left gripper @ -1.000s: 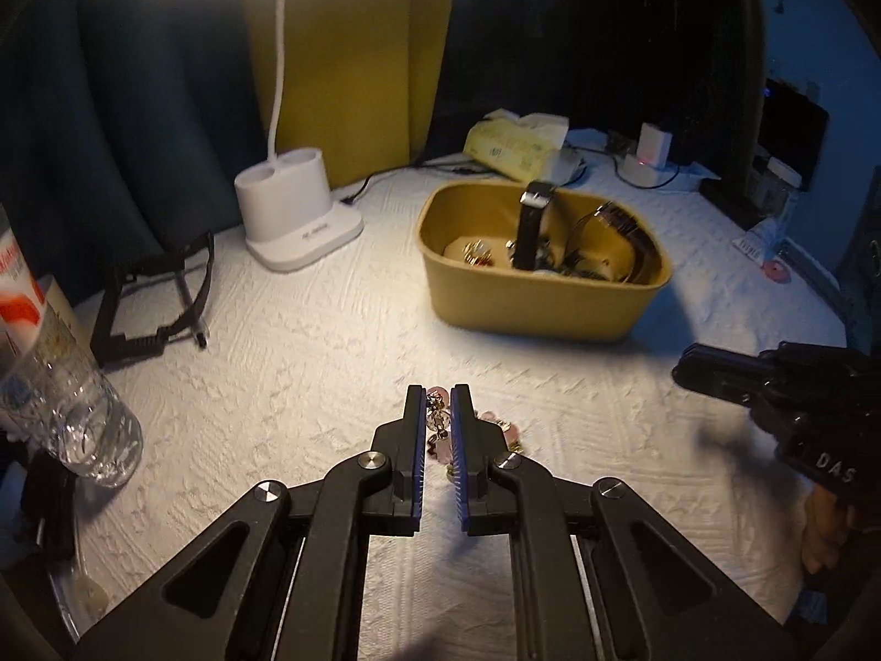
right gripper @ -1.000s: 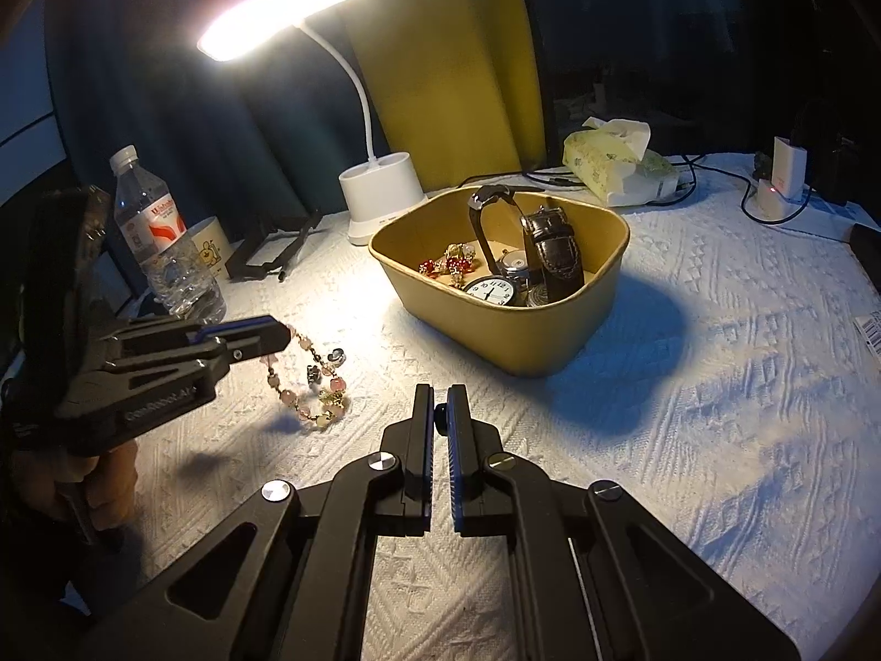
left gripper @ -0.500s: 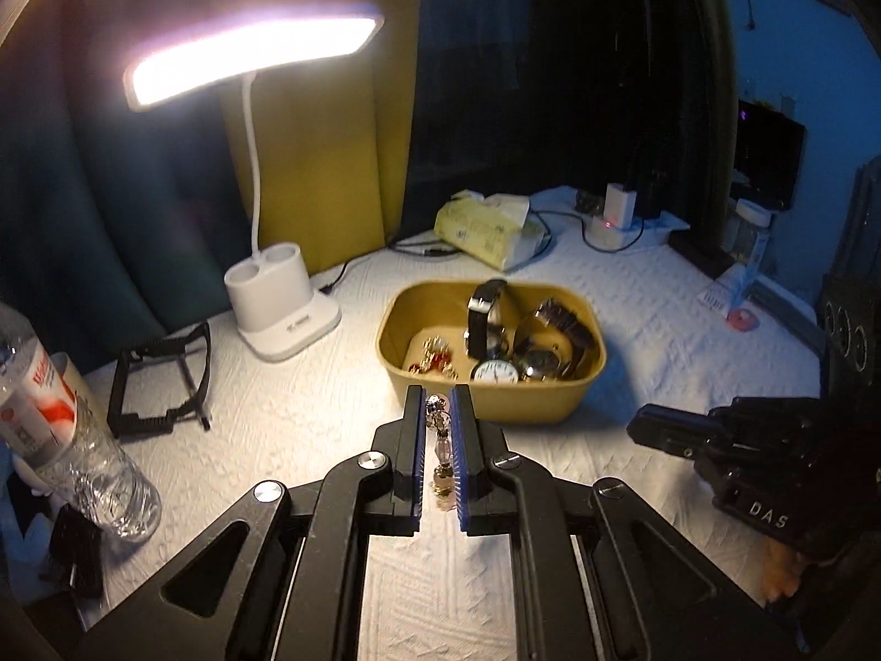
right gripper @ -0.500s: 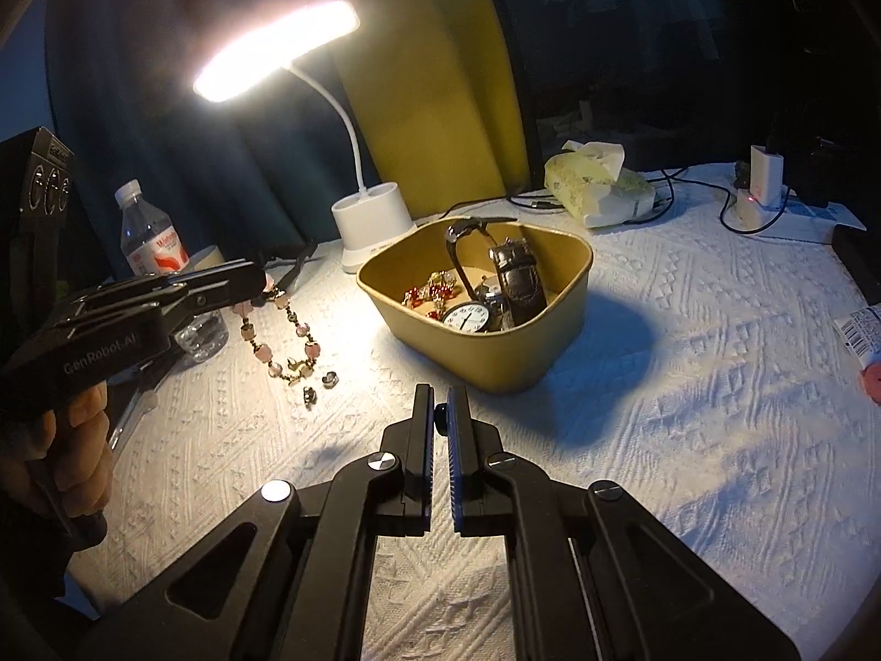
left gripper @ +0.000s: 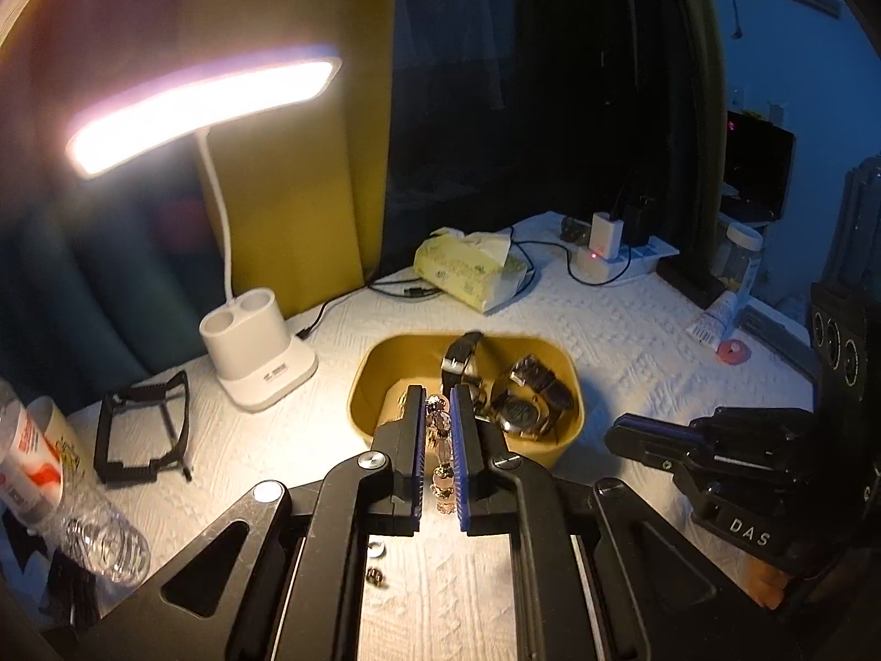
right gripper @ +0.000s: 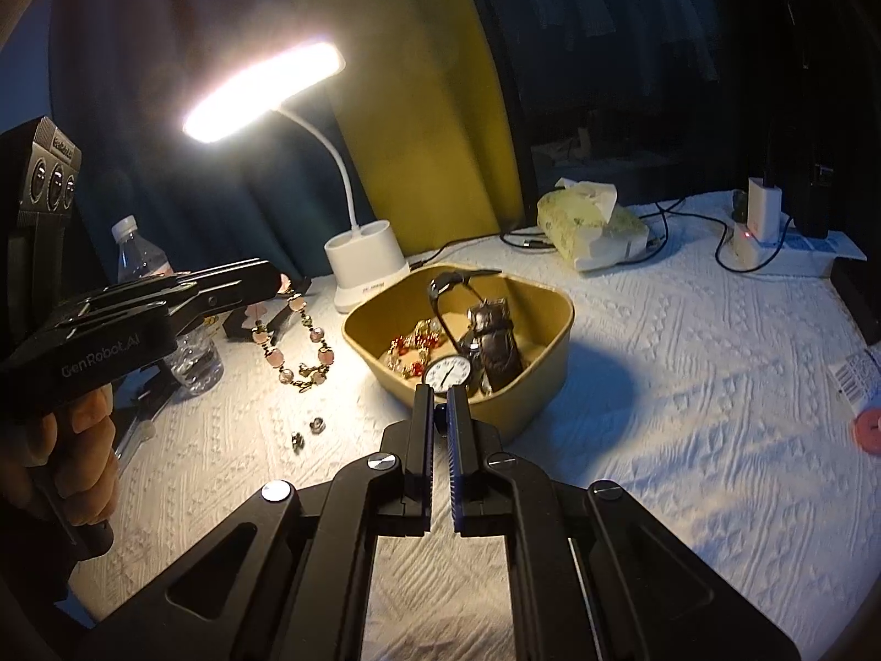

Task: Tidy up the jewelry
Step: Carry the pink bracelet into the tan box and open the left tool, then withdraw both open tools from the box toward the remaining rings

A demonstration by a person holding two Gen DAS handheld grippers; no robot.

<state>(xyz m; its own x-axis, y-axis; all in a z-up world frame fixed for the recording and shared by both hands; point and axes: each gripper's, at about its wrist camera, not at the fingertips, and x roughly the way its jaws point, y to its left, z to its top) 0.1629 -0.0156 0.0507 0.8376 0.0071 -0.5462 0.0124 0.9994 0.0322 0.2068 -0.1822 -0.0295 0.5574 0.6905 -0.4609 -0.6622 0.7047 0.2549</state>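
A pink bead bracelet (right gripper: 300,341) hangs in the air left of the yellow tray (right gripper: 542,363), with my left gripper (right gripper: 275,281) shut on it. In the left wrist view the bracelet (left gripper: 439,440) shows between the blue pads of that gripper (left gripper: 438,402). The tray (left gripper: 374,369) holds several watches, a white-faced clock (right gripper: 449,374) and red and gold beads (right gripper: 410,355). My right gripper (right gripper: 438,402) is shut with nothing in it, just in front of the tray's near rim. Two small rings (right gripper: 308,432) lie on the white cloth.
A lit white desk lamp (right gripper: 366,264) stands behind the tray. A water bottle (right gripper: 165,308) and a black stand (left gripper: 143,429) are at the left. A tissue pack (right gripper: 592,223), cables and a charger (right gripper: 762,220) lie at the back right. A person's hand (right gripper: 82,451) grips the left handle.
My left gripper has lifted the bracelet off the cloth and risen toward the tray. The two small rings stayed on the cloth. My right gripper has shifted slightly and stayed shut.
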